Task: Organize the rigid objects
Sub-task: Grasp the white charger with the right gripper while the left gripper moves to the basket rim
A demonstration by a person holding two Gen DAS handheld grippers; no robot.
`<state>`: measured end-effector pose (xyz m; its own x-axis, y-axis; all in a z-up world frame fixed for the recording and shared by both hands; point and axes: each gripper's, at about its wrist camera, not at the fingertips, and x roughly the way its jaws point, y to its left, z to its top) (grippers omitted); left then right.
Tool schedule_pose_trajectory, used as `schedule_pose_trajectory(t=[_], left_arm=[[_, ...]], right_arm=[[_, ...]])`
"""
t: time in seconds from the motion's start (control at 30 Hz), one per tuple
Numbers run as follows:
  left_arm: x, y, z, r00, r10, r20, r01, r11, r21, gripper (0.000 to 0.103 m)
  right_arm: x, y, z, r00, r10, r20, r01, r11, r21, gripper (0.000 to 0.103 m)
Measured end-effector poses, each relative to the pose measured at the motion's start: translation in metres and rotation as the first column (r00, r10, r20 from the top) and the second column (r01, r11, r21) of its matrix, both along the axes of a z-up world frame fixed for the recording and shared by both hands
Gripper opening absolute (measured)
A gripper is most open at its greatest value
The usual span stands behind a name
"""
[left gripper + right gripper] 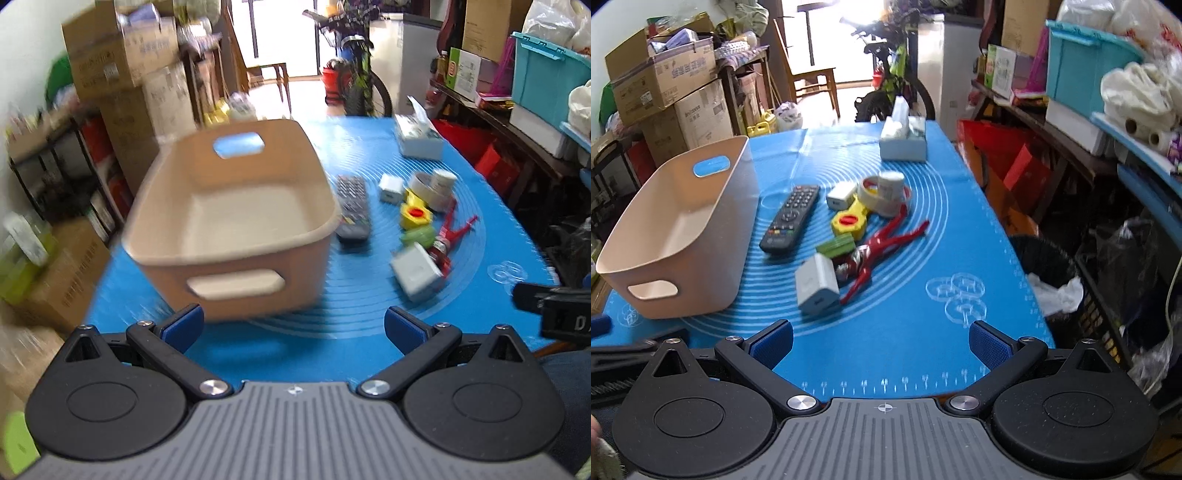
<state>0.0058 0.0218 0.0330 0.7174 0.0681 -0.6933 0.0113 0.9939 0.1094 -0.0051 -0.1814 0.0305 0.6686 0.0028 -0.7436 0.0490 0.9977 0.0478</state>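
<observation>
Cardboard boxes (665,81) stack up beyond the left edge of the table (923,332), a bicycle (897,74) stands past its far edge, and shelves with a teal bin (1082,66) run along the right side. A tissue box (905,144) sits near the far right corner. On the blue mat, a beige basket (683,236) stands by the left edge with nothing visible inside it. Just right of it lies a black remote (790,219), close to the basket wall. Further right is a tight cluster: a white charger (840,195), a tape roll (877,195) with a small white jar (891,184) against it, a yellow piece with a red centre (849,223), a green block (836,245), a red figure (882,243) lying flat, and a white cube adapter (817,286) nearest the near edge, touching the figure. The left claw (293,326) hovers spread wide over the near edge, facing the basket (232,221), gripping nothing. The right claw (881,343) is likewise spread and empty above the near edge, pointed at the cluster. The left wrist view is motion-blurred and shows the basket's inner floor bare, plus part of the other gripper's black body at its right edge; the right wrist view is sharper, showing the remote's buttons and a trash bin (1045,273) beside the table.
</observation>
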Motion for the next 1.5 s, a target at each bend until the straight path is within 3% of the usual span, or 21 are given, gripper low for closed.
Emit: schedule_pose_trajectory(t=[0.1, 0.23, 0.43, 0.7, 0.87, 1.03, 1.17, 1.3, 1.5], left_arm=[[0.006, 0.01, 0.019, 0.999, 0.012, 0.035, -0.013, 0.999, 0.041, 0.102], [0.022, 0.029, 0.045, 0.997, 0.051, 0.066, -0.054, 0.998, 0.043, 0.102], [0.054, 0.043, 0.059, 0.991, 0.105, 0.079, -0.112, 0.99, 0.082, 0.102], [0.096, 0.083, 0.044, 0.986, 0.164, 0.001, -0.164, 0.982, 0.097, 0.102], [0.118, 0.114, 0.029, 0.973, 0.226, -0.05, -0.223, 0.973, 0.061, 0.102], [0.138, 0.124, 0.014, 0.973, 0.217, -0.081, -0.209, 0.974, 0.092, 0.101], [0.15, 0.137, 0.001, 0.962, 0.237, -0.134, -0.233, 0.971, 0.048, 0.086], [0.153, 0.148, -0.009, 0.954, 0.246, -0.168, -0.247, 0.969, 0.014, 0.084], [0.156, 0.157, -0.018, 0.949, 0.229, -0.216, -0.241, 0.97, -0.03, 0.062]], right_arm=[[0.009, -0.002, 0.011, 1.0, 0.006, 0.024, -0.007, 1.0, 0.013, 0.101], [0.021, -0.004, 0.024, 0.997, 0.007, 0.071, -0.009, 0.999, 0.033, 0.101], [0.04, 0.003, 0.03, 0.994, 0.035, 0.102, -0.037, 0.999, 0.018, 0.101], [0.063, 0.009, 0.005, 1.0, 0.005, 0.026, -0.006, 0.998, 0.064, 0.101], [0.076, 0.026, -0.014, 1.0, 0.012, -0.027, -0.011, 1.0, 0.025, 0.101], [0.087, 0.036, -0.033, 0.996, 0.029, -0.079, -0.026, 0.999, 0.035, 0.101], [0.093, 0.043, -0.049, 0.994, 0.035, -0.106, -0.037, 0.999, -0.015, 0.101], [0.099, 0.046, -0.062, 0.991, 0.051, -0.127, -0.056, 0.998, -0.039, 0.098], [0.108, 0.056, -0.074, 0.991, 0.073, -0.115, -0.084, 0.992, -0.095, 0.092]])
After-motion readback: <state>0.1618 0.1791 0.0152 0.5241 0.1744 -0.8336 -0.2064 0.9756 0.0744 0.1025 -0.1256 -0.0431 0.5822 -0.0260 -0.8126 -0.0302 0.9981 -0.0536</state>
